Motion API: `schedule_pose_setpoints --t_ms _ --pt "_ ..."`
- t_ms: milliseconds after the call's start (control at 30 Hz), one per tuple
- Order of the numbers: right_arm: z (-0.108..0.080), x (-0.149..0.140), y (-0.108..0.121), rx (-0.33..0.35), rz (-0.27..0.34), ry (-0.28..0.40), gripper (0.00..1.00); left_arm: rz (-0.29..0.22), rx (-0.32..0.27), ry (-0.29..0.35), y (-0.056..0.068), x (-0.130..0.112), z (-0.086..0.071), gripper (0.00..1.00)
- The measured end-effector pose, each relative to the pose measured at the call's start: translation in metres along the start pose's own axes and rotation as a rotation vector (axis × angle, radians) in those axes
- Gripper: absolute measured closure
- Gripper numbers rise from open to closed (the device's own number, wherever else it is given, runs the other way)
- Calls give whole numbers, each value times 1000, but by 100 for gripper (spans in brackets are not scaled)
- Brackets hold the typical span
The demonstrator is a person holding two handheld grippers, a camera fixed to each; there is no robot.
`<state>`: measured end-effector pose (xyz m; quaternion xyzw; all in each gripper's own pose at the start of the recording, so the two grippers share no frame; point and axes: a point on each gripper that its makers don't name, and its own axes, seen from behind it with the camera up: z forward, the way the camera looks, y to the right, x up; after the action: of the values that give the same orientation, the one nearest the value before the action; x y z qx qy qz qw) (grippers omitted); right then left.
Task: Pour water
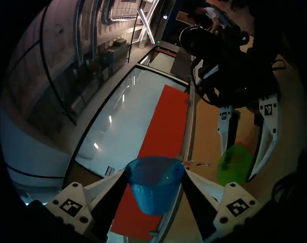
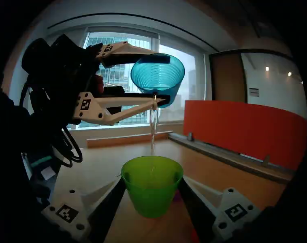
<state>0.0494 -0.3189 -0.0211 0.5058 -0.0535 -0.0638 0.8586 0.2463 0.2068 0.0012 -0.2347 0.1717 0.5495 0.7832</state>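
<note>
left hand-held gripper (image 2: pixel 165 79): clamped on blue cup (image 2: pixel 155 73), fingers one above the other
blue cup: held high; tipped on its side; long axis roughly horizontal; mouth toward camera
water (image 2: pixel 153 125): thin stream, lower rim straight down
green cup (image 2: pixel 152 190): directly below; upright, mouth up; over desk (image 2: pixel 218 170)
right hand-held gripper (image 2: pixel 152 184): clamped on green cup
orange panel (image 2: pixel 246 129): right, behind desk

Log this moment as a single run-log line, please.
pouring | left gripper: blue cup, tilted | right gripper: green cup, upright | water stream: entering green cup
</note>
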Motion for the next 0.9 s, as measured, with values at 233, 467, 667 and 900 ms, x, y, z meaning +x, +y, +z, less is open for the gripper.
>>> schedule_pose_setpoints --t_ms 233,467,667,900 --pt "-1 1 1 -1 -3 3 11 26 3 3 -1 3 0 13" --pt "-2 2 3 -6 -7 7 11 56 5 8 -5 7 0 13" --pt "-3 3 3 -6 -8 10 11 82 2 11 -9 9 0 12" --pt "-3 4 3 -8 -9 12 11 112 0 12 -11 12 -2 13"
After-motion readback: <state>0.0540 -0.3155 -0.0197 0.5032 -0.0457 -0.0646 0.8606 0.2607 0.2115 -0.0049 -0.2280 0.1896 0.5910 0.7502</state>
